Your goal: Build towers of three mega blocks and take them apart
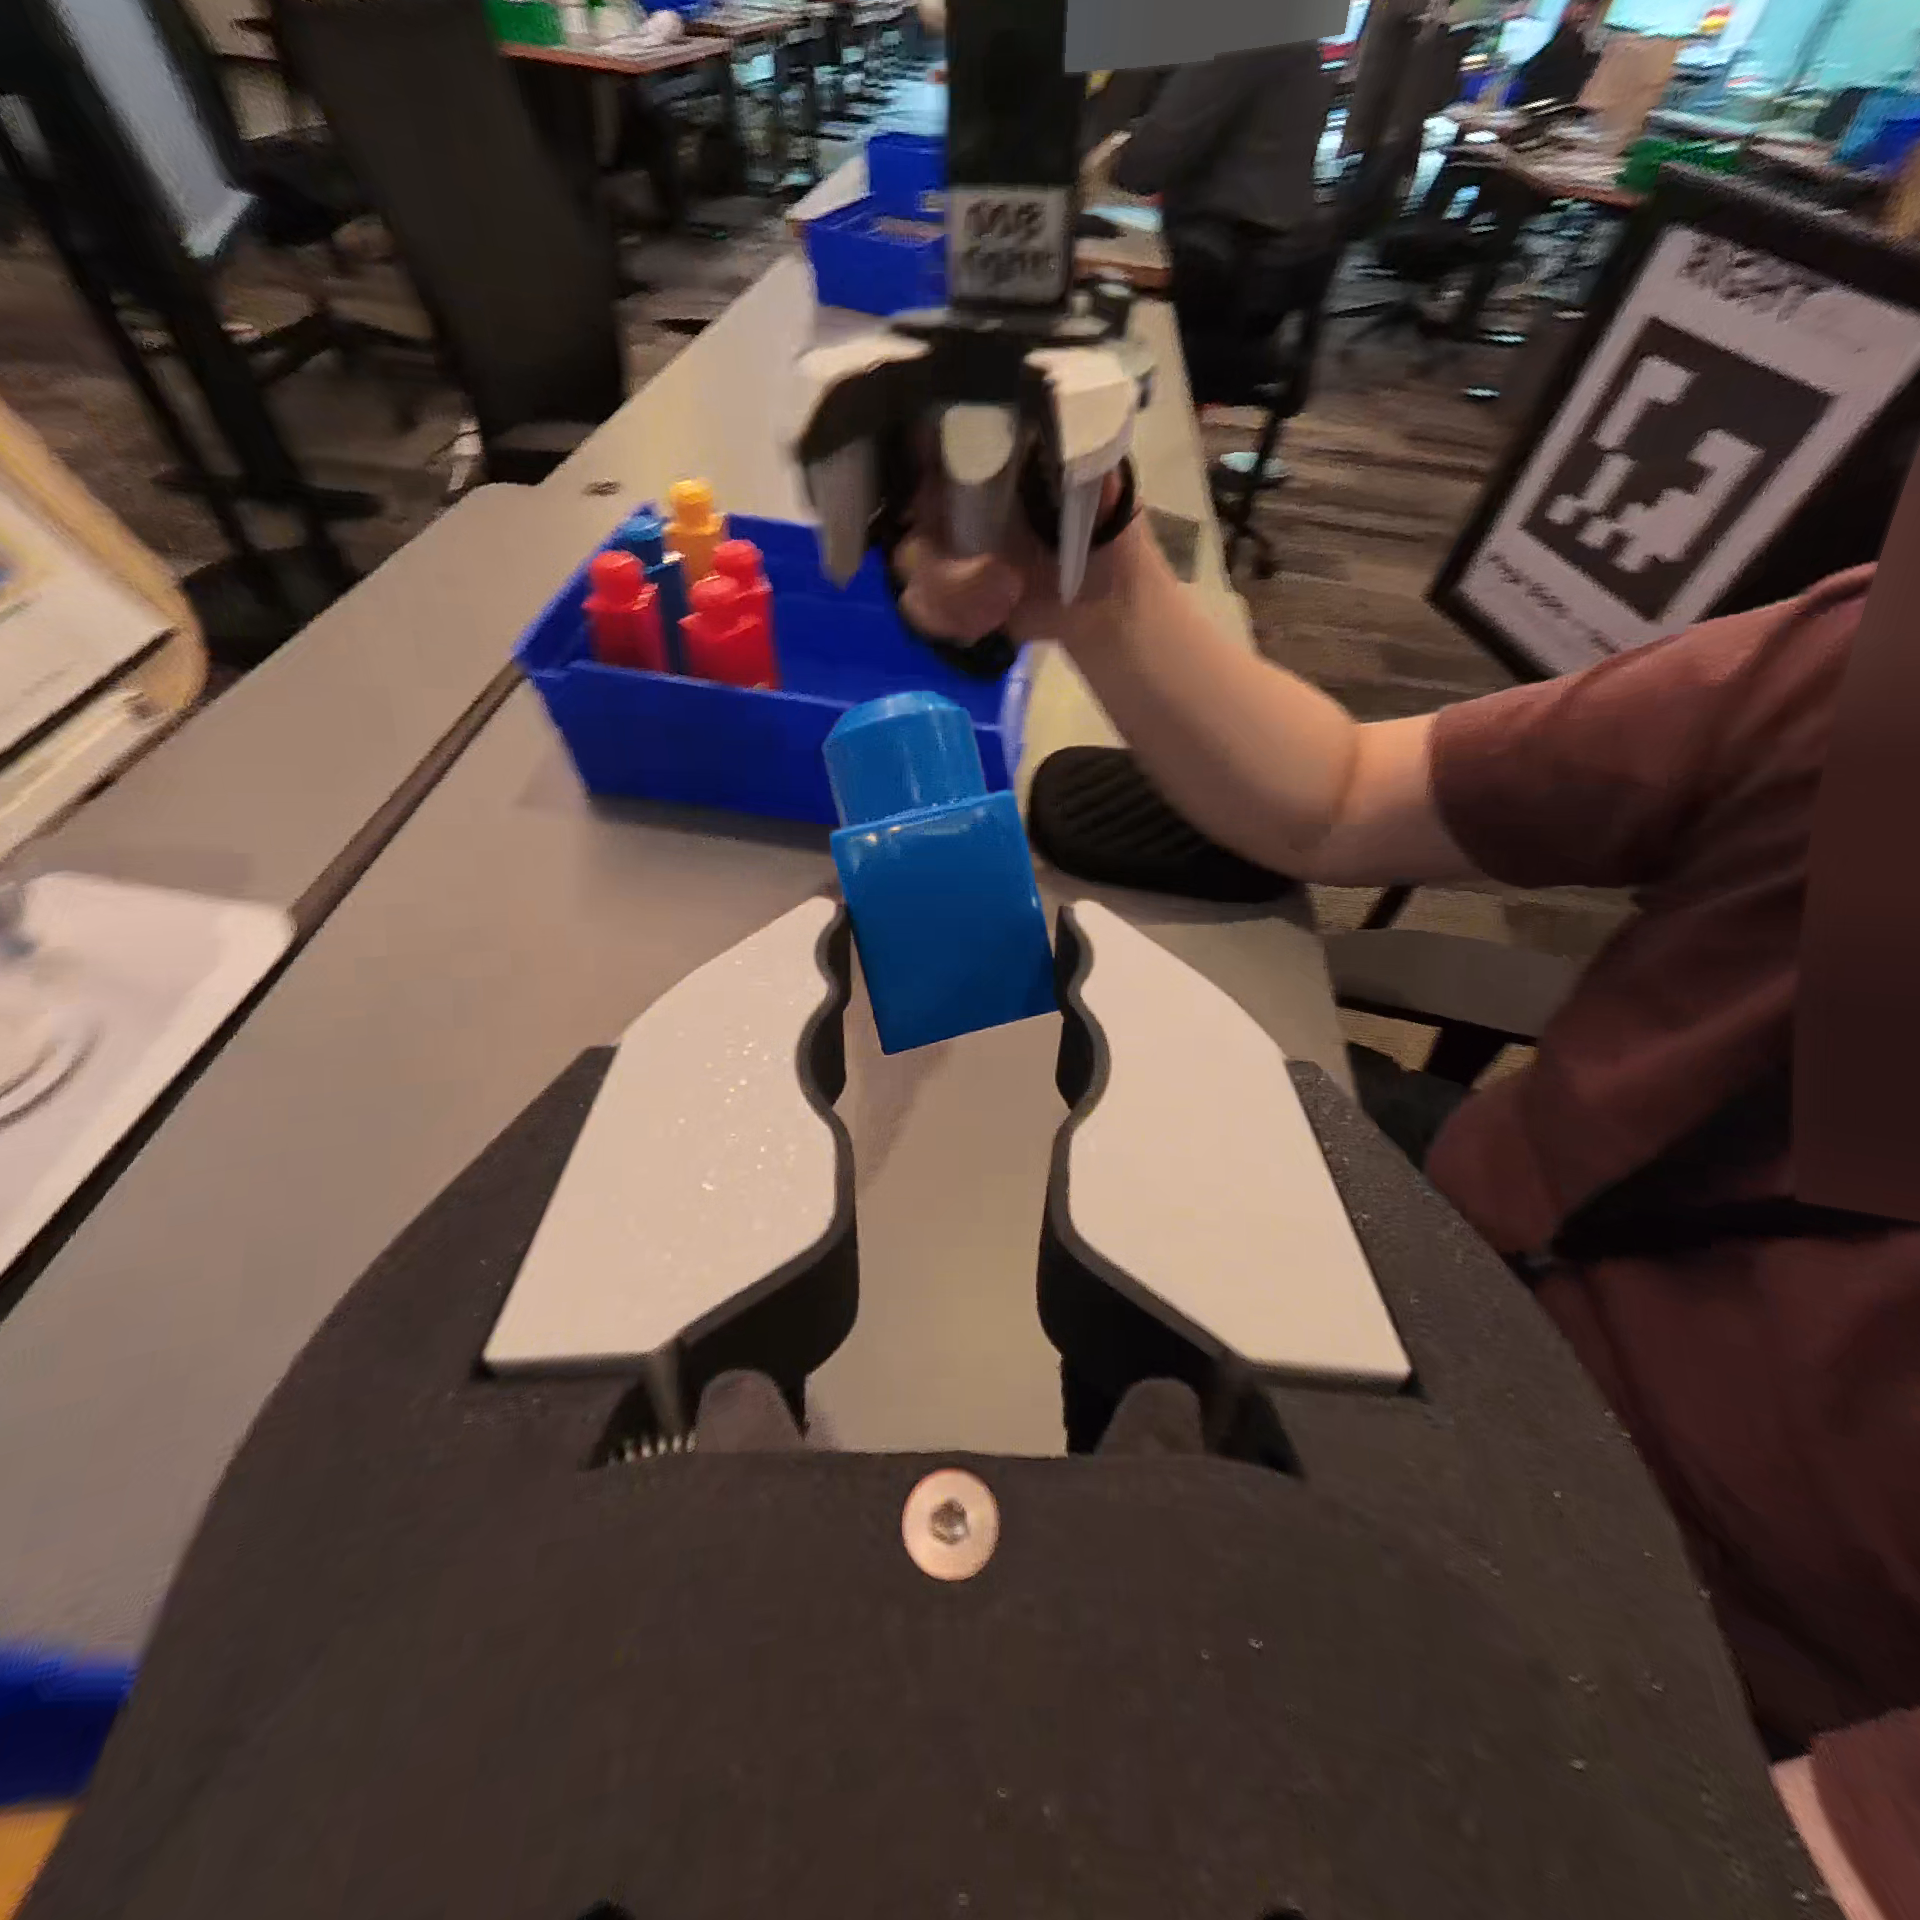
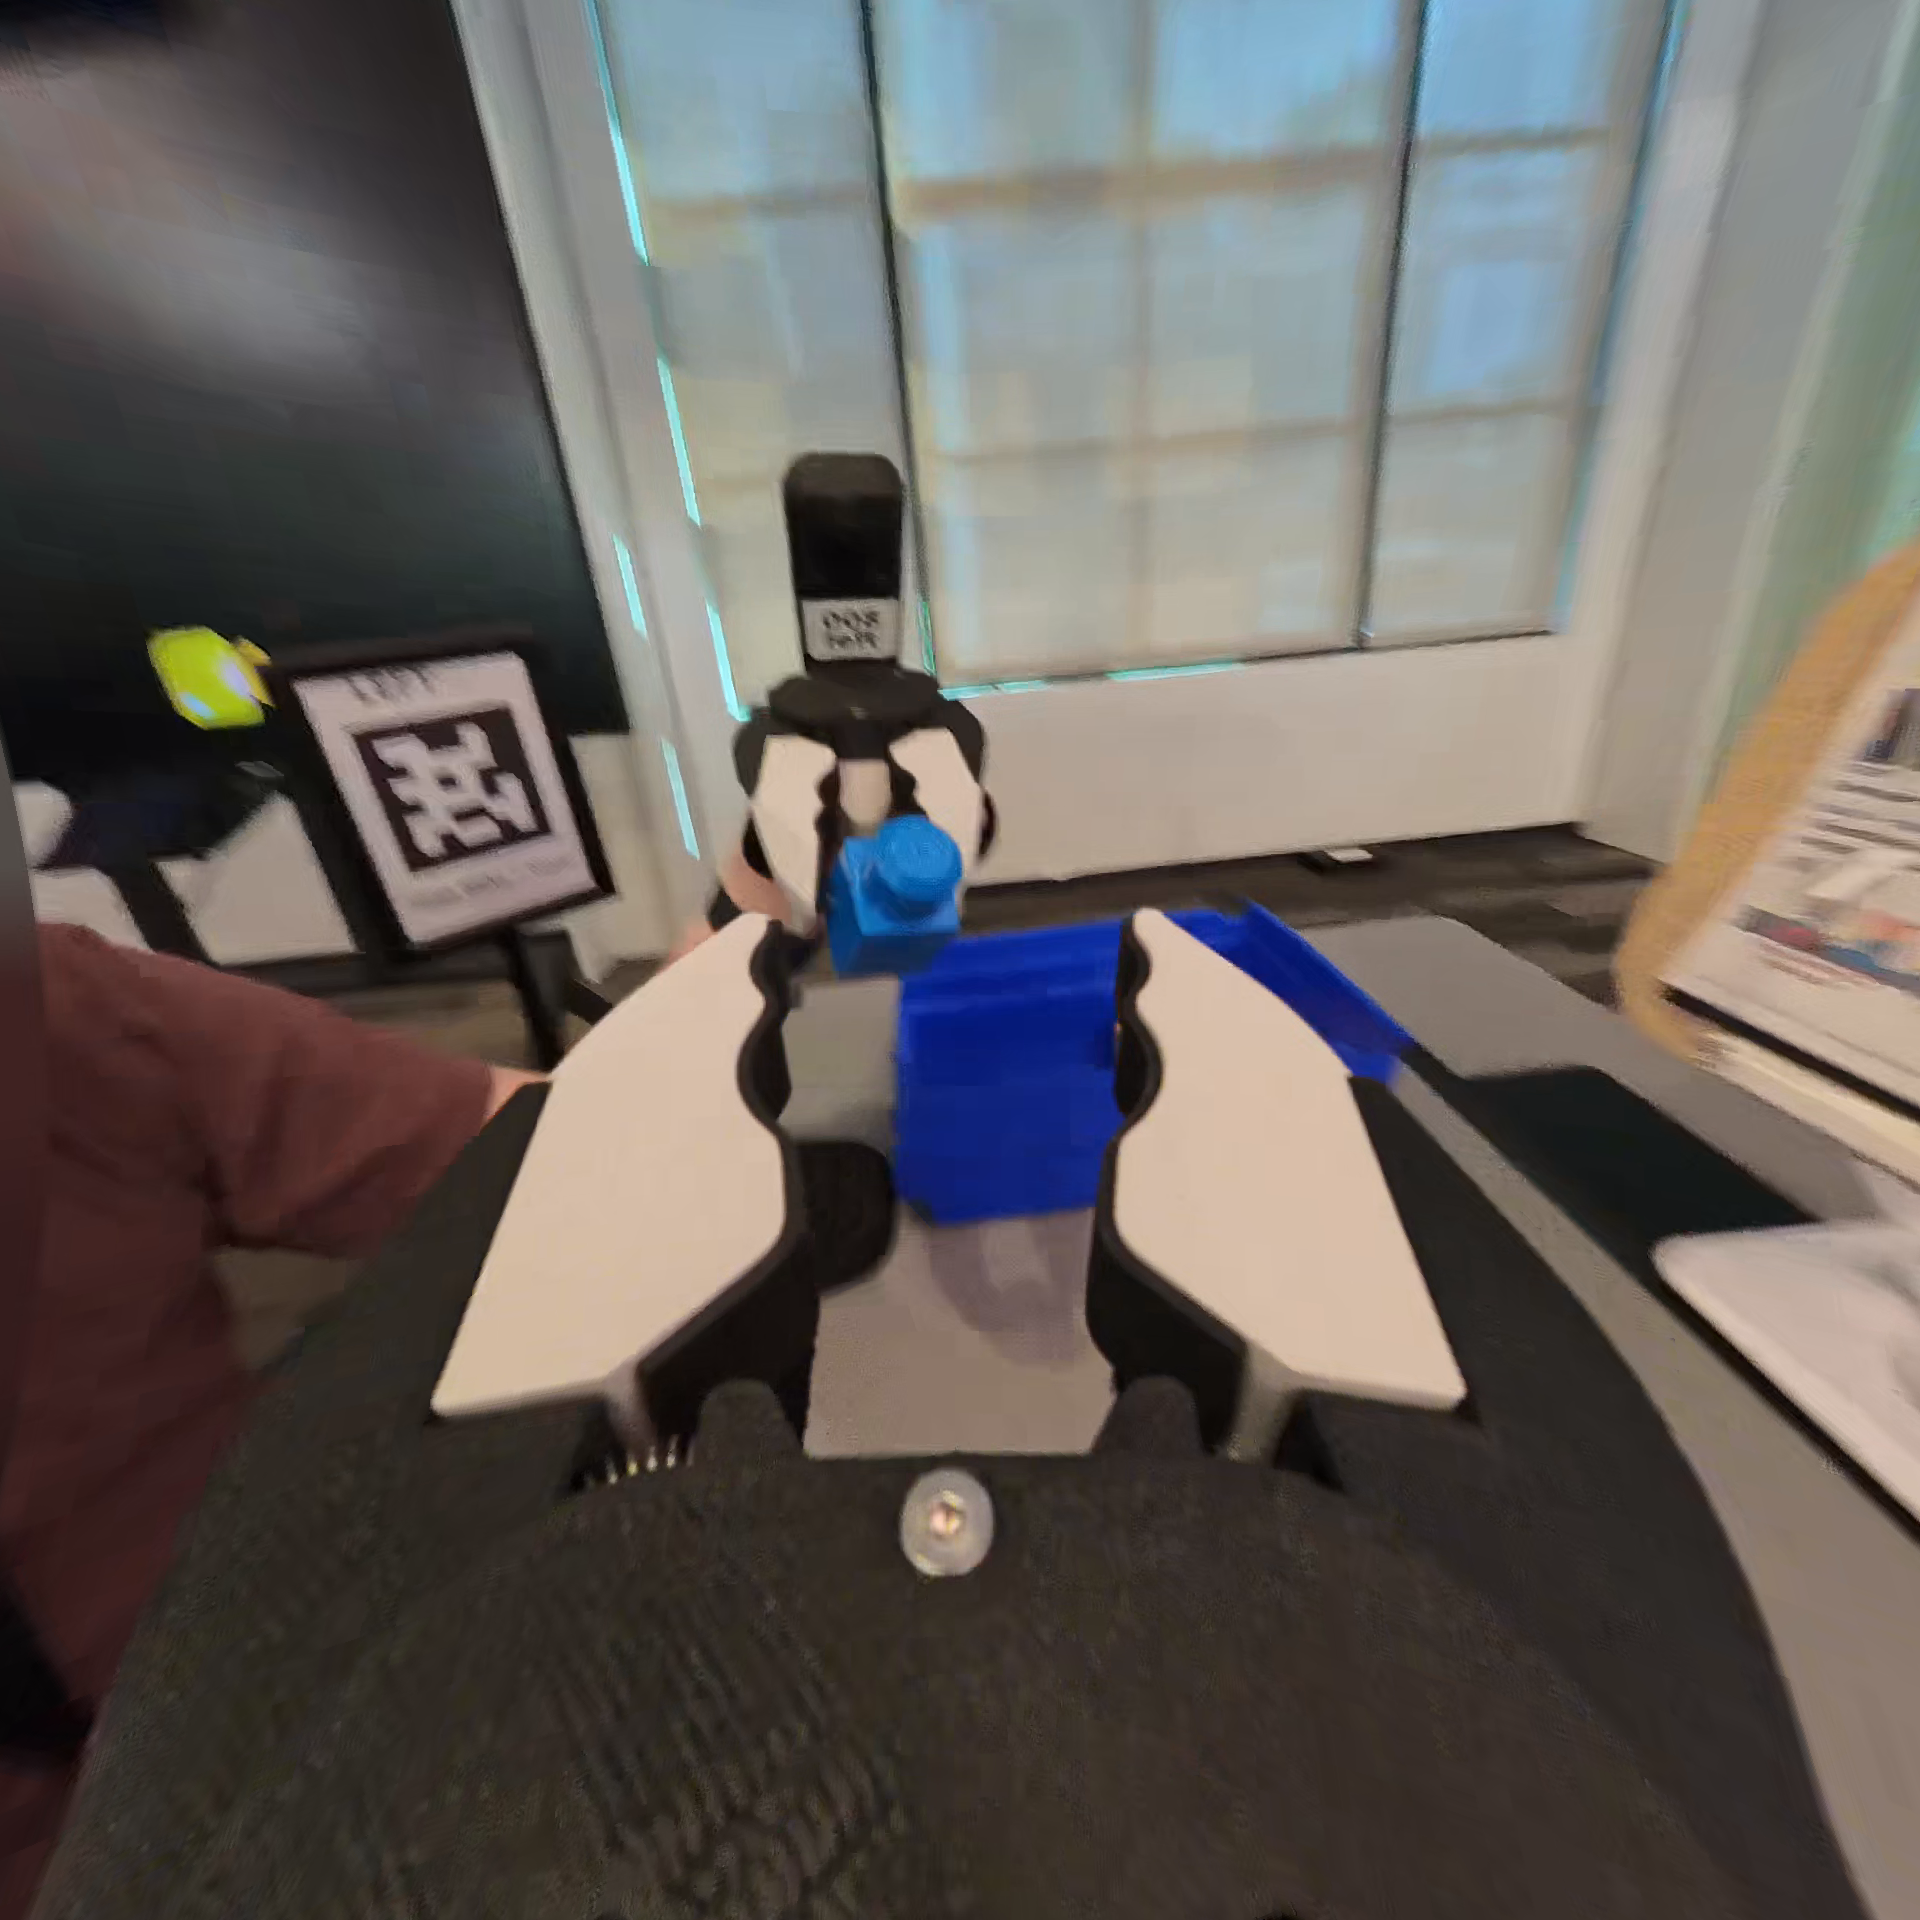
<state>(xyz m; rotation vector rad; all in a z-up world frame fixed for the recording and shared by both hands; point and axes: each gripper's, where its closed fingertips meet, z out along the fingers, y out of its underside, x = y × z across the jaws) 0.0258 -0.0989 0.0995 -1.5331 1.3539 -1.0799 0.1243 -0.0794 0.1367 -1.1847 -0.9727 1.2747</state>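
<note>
A blue block is clamped, slightly tilted, between the pads of the left gripper, lifted clear of the table. A build step is judged underway; a second block is needed next. Farther off, the right gripper is held wide and empty above the blue bin of red blocks.

Blurred writing stands on two framed marker signs, small white labels on the camera stems, and printed sheets.
</note>
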